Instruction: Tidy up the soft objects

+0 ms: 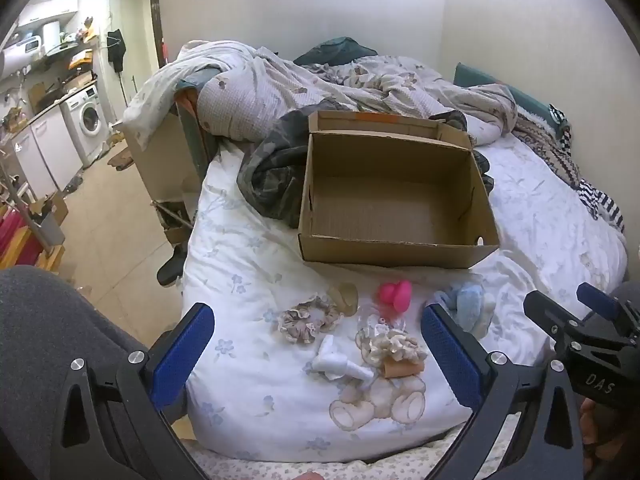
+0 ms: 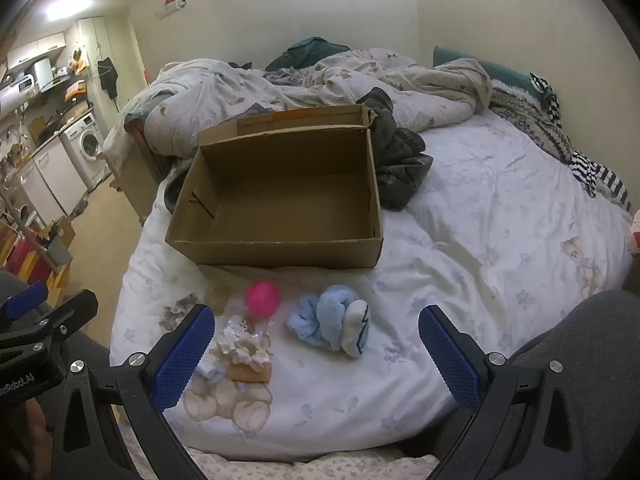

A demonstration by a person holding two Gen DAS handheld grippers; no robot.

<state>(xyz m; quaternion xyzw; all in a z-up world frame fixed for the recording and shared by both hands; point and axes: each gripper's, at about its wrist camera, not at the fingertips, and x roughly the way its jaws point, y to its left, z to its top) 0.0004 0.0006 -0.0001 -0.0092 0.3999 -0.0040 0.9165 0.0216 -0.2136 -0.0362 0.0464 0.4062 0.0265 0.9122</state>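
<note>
- Jaws of left gripper [image 1: 318, 350] spread wide, nothing between the pads; right gripper [image 2: 316, 354] same, wide apart and empty.
- Open brown cardboard box [image 2: 276, 254] sits on the bed [image 2: 460, 240] straight ahead of both jaws, beyond the small items; nothing inside it.
- Soft items lie on the sheet between the jaws and the box, none packed yet by the look of it.
- Fluffy light-blue plush bundle [image 2: 332, 322] lies between the right jaws, nearer the left pad.
- Round pink squishy toy [image 1: 391, 293] is ahead of the left jaws, just short of the box wall.
- Beige frilled fabric scrunchie [image 1: 306, 320] and cream ruffled scrunchie [image 1: 394, 346] lie between the left jaws; small white plastic-looking piece [image 1: 340, 366] sits between the two scrunchies, a bit closer in.
- Handling guess: everything is light and squashy, nothing fragile; fabric will compress and may slip out of a shallow pinch.
- Best hold: pinch the plush bundle across its thick middle; grab scrunchies across the ring band, not the frill edge.
</note>
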